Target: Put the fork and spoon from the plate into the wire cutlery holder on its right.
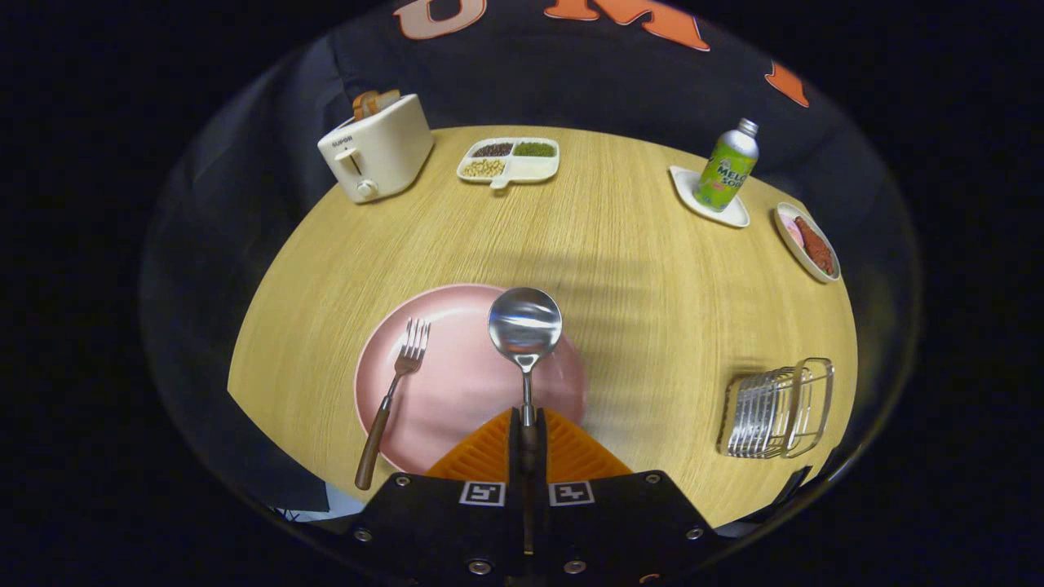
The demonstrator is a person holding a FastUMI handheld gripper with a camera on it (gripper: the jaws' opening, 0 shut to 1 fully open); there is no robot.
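Note:
My gripper (528, 428) is shut on the spoon's handle. The spoon (525, 328) points straight ahead from between the fingers, its shiny bowl held over the pink plate (457, 391). A fork (393, 399) with a brown wooden handle lies on the plate's left side, tines pointing away, its handle overhanging the near rim. The wire cutlery holder (776, 408) stands on the wooden table to the right of the plate and of my fingers, apart from both.
At the far side of the round table (636, 244) stand a cream toaster (377, 147) with bread, a divided snack tray (510, 159), a green bottle (728, 165) on a white coaster and a small dish (807, 243) of food at the far right.

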